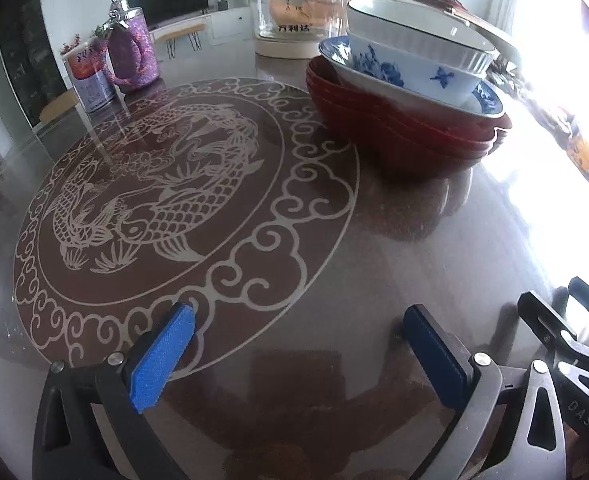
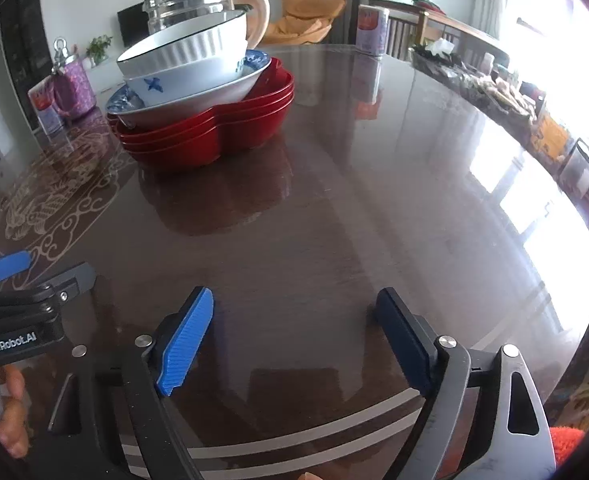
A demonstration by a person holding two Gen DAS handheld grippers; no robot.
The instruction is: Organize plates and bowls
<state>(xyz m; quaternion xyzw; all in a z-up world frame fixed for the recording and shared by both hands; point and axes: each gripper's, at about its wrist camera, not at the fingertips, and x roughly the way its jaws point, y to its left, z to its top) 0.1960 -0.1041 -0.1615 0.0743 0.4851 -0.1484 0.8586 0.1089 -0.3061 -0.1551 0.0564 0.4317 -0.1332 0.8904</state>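
Stack: white ribbed bowl (image 2: 190, 50) nested in a blue-patterned bowl (image 2: 198, 92), on a blue plate and red lobed dishes (image 2: 214, 136), apparently gathered largest-lowest for stability.
Place: far left on the glossy table (image 2: 334, 208) (beside a glass kettle (image 2: 190, 4)).
Left gripper (image 1: 298, 320): jaws apart, empty.
Right gripper (image 2: 294, 304): jaws apart, empty, near edge, well clear of the stack.

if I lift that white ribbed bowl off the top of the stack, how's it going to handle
The white ribbed bowl looks like glazed ceramic, so probably stiff, fairly heavy for its size and breakable. Its glossy wall may be slippery between claw pads. It sits tilted inside the blue patterned bowl rather than nested flat, so it could rock or slide when touched.
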